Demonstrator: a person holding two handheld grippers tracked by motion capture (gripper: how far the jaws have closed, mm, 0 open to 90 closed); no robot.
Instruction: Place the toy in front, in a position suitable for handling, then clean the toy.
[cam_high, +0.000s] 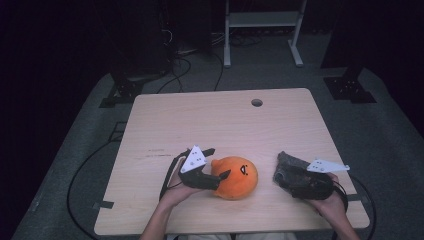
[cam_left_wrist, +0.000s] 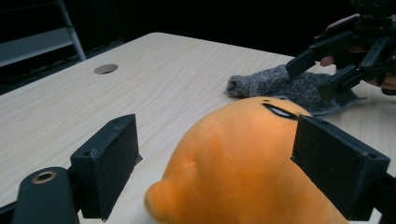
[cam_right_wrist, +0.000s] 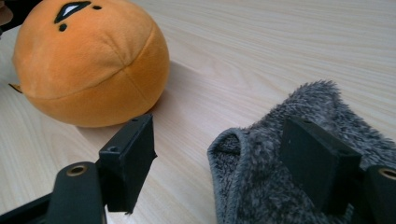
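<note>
High view is showing the left gripper (cam_high: 216, 165) sitting at the orange plush ball (cam_high: 235, 177), its jaws standing wide with the toy between them — the pads are not pressing in the left gripper view. The right gripper (cam_right_wrist: 224, 158) is also standing open over the grey fleece sock (cam_right_wrist: 289, 177), one jaw resting on the fabric, the other just beside its cuff. Judging by this, the step in hand is readying sock and plush for stuffing. Next, the right jaws need to be pinching the cuff — then the left closing on the plush.
</note>
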